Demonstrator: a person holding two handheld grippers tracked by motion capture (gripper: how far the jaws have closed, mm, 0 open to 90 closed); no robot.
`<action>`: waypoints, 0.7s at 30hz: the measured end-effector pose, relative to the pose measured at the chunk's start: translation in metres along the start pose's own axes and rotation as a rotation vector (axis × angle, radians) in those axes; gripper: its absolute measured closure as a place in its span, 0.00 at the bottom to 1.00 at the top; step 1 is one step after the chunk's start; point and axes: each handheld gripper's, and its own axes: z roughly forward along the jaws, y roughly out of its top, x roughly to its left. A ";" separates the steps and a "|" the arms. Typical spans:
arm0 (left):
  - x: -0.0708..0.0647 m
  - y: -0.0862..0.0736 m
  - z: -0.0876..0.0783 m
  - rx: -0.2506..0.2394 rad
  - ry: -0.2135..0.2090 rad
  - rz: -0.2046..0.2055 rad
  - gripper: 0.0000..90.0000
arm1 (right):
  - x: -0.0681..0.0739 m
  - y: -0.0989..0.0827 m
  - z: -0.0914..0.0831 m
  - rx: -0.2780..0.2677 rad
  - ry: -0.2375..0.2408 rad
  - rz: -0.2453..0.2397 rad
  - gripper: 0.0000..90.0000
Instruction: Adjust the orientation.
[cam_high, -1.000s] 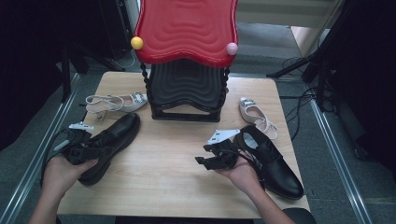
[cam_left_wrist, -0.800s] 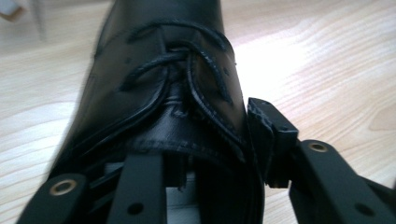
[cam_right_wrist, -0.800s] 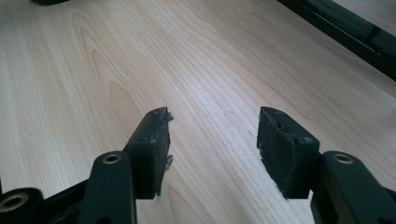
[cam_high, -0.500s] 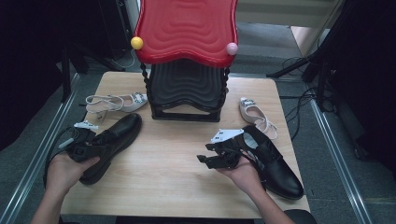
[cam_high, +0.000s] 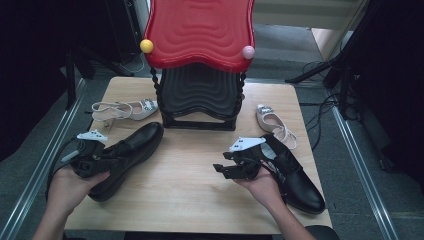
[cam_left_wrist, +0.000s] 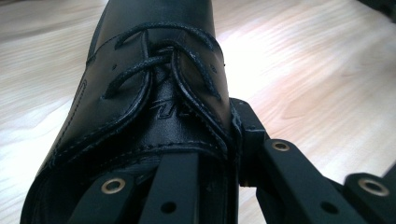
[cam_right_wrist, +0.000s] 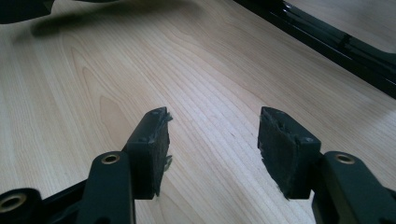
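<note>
The step in hand is judged to be the pick-up of the left black lace-up shoe (cam_high: 125, 157), which lies at the left front of the counter (cam_high: 200, 200), toe pointing toward the black base of the red shoe rack (cam_high: 200, 95). The left gripper (cam_high: 95, 160) is seen at the shoe's heel end; its fingers have just been closing and are now pinching the collar, one finger inside the opening and one finger (cam_left_wrist: 254, 135) outside against the quarter. The right gripper (cam_high: 225, 170) is held idle over bare counter, its fingers (cam_right_wrist: 149, 140) spread with nothing between them, beside the second black shoe (cam_high: 295, 172). Next, a lift clear of the counter and carriage toward a rack shelf appear required; grip security on the soft collar should be confirmed.
</note>
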 end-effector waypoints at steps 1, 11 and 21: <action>-0.002 0.002 0.001 0.003 -0.006 0.010 0.91 | 0.000 0.000 0.000 0.002 0.000 0.003 0.50; -0.036 0.026 0.024 0.002 -0.075 0.107 0.91 | 0.000 -0.004 -0.005 -0.010 -0.011 0.016 0.50; -0.076 0.058 0.067 0.071 -0.175 0.220 0.91 | -0.003 -0.012 -0.018 -0.030 -0.043 0.044 0.50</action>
